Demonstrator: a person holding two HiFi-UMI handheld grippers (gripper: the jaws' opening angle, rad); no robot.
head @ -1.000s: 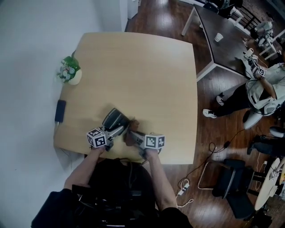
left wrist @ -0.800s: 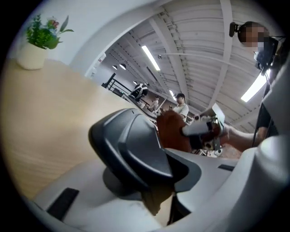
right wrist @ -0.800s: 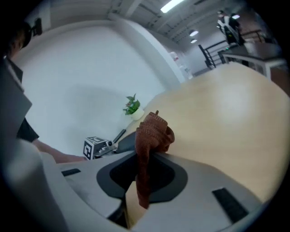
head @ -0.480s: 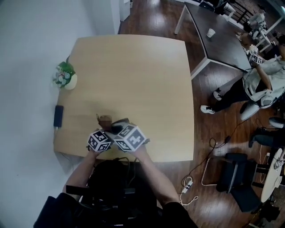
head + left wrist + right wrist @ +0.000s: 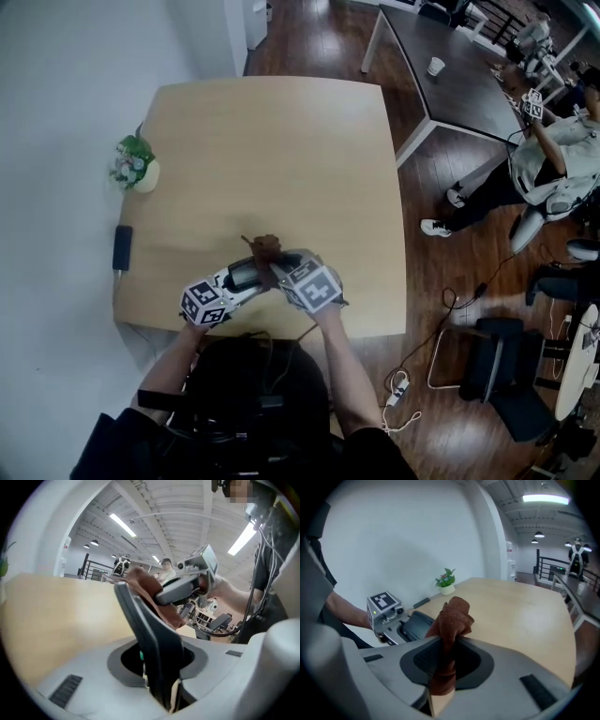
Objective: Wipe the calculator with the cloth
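Though the head view hides both grips, left gripper (image 5: 159,691) just closed on calculator (image 5: 149,634), right gripper (image 5: 443,672) pinches cloth (image 5: 453,616).

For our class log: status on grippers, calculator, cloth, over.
Left gripper just closed on calculator. Right gripper shut on brown cloth, at calculator's far end. Nothing in way.

The cloth (image 5: 452,616) is shown rust-brown, the calculator (image 5: 152,634) dark grey, the bench (image 5: 281,150) pale tan; left cube (image 5: 205,302) and right cube (image 5: 312,286) are patterned in black-and-white squares.
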